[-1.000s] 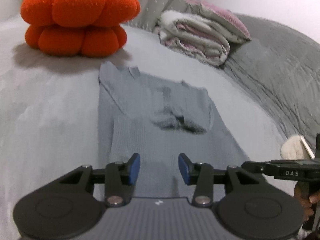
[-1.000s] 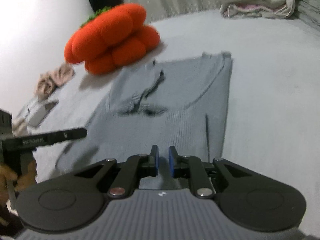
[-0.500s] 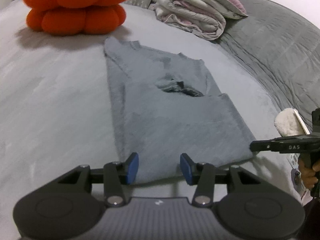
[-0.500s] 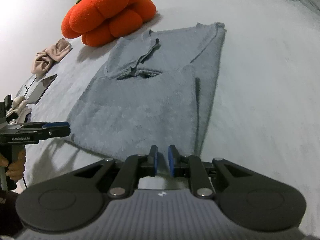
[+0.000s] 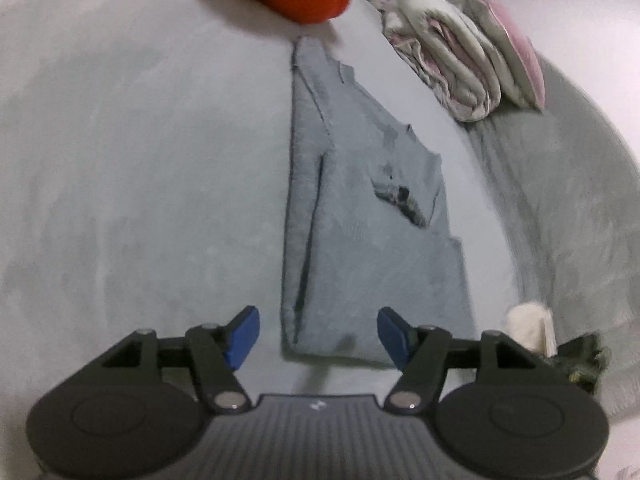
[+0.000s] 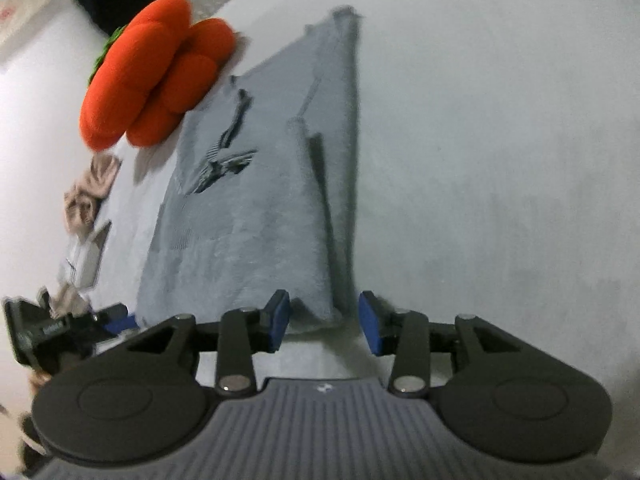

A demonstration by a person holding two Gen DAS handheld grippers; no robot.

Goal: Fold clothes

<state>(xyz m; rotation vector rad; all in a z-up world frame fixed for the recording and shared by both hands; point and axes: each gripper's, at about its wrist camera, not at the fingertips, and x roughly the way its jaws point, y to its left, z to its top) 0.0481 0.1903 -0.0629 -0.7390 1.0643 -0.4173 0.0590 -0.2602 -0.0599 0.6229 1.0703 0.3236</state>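
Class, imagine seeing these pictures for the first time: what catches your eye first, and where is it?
A bright orange pumpkin-shaped cushion sits at the far end of the pale bed, just beyond the grey sweater laid flat. Both open grippers, left gripper and right gripper, frame the sweater's near hem.

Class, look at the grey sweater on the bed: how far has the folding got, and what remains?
Done: the grey sweater lies flat as a narrow panel, its sleeves folded in over the body. In hand: nothing is gripped; the left gripper and right gripper both stand with jaws open at the near hem. Left: probably folding the hem up toward the collar.
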